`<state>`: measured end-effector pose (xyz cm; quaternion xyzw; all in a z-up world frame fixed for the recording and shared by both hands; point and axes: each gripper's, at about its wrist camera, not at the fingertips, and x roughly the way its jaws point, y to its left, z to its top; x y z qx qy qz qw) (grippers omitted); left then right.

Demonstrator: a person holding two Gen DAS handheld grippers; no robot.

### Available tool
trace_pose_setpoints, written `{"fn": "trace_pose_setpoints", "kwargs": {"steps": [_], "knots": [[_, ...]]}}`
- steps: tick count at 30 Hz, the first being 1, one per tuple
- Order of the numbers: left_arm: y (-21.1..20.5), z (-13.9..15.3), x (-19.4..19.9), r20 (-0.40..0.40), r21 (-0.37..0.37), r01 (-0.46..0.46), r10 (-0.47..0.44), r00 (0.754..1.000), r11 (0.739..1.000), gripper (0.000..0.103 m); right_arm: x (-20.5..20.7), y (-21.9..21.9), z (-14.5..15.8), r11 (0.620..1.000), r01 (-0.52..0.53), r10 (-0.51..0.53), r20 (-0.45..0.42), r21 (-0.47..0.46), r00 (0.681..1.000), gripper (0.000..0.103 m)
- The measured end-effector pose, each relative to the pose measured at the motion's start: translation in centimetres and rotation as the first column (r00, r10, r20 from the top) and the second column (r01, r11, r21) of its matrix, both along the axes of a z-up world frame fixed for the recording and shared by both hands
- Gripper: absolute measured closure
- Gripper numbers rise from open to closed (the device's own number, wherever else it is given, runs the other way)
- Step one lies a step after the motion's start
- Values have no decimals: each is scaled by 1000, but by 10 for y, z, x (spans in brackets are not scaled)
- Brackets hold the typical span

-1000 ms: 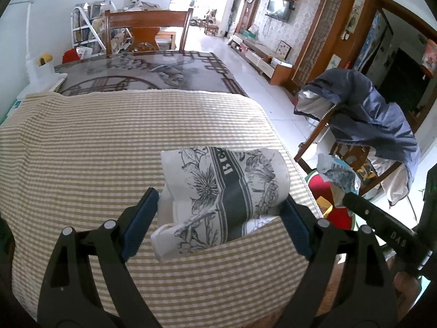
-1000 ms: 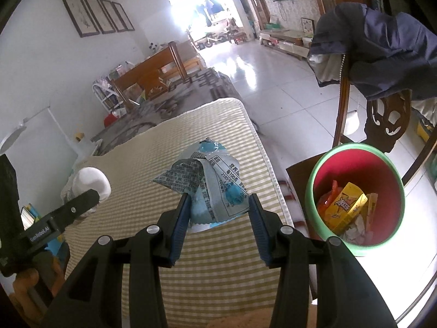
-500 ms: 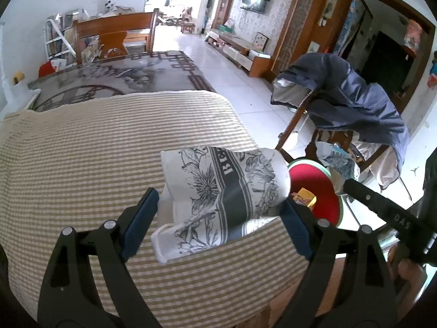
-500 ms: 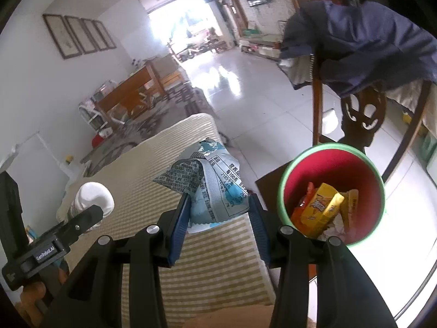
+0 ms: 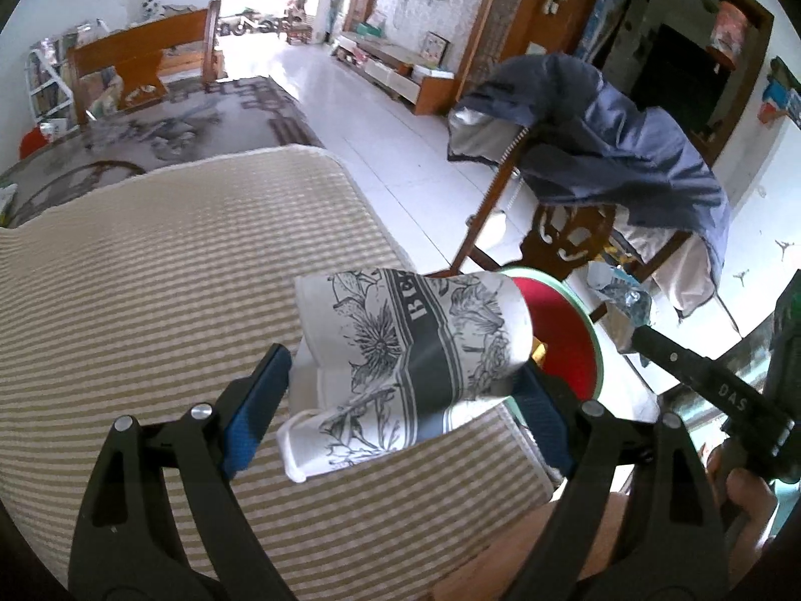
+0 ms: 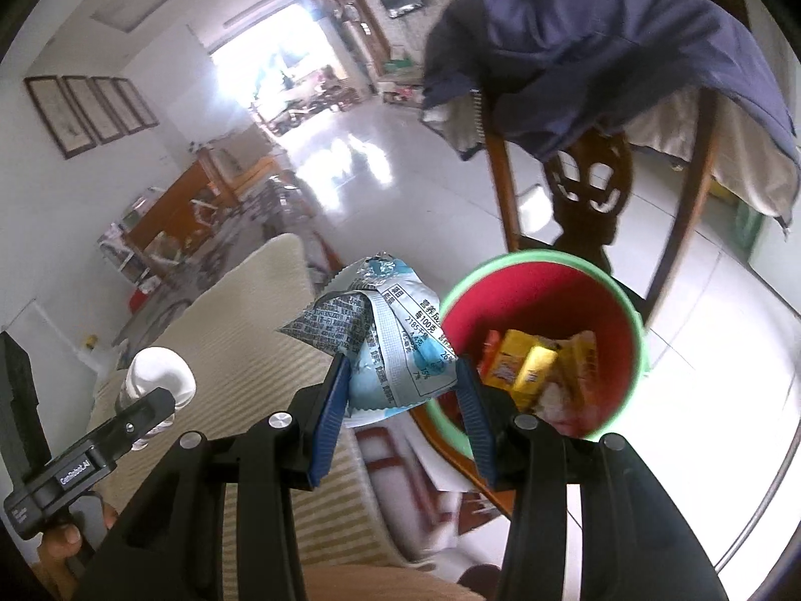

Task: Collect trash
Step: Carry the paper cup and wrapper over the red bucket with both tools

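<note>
**Both grippers loaded beside the bin**

The left gripper [image 5: 400,390] is clamped on a crushed paper cup [image 5: 410,365] with a grey floral print, its blue pads pressing either side; the cup hangs above the edge of the checked tablecloth [image 5: 150,300]; the red bin [image 5: 565,345] with its green rim lies just beyond it, partly hidden behind the cup. The right gripper [image 6: 400,400] grips a crumpled blue-and-white snack wrapper [image 6: 385,345] between closed pads, held off the table edge and just beside the bin [image 6: 540,295]; yellow and orange packets [image 6: 535,365] lie inside the bin; a chair [image 6: 590,190] draped with a blue jacket [image 6: 601,50] stands behind it.
</note>
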<state>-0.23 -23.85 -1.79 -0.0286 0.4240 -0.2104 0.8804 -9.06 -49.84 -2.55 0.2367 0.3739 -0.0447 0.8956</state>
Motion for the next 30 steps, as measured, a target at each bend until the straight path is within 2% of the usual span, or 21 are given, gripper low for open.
{"fn": "trace_pose_setpoints", "kwargs": {"steps": [11, 21, 30], "knots": [[-30, -17, 11, -50, 9, 48, -48, 998, 999, 19, -12, -40, -26, 996, 89, -87, -59, 25, 994, 59], [-80, -32, 25, -102, 20, 148, -146, 984, 989, 19, -16, -52, -40, 992, 122, -118, -93, 34, 989, 60], [-113, -38, 38, -146, 8, 188, -184, 972, 982, 19, -14, -60, -51, 986, 152, -145, -109, 62, 983, 60]]}}
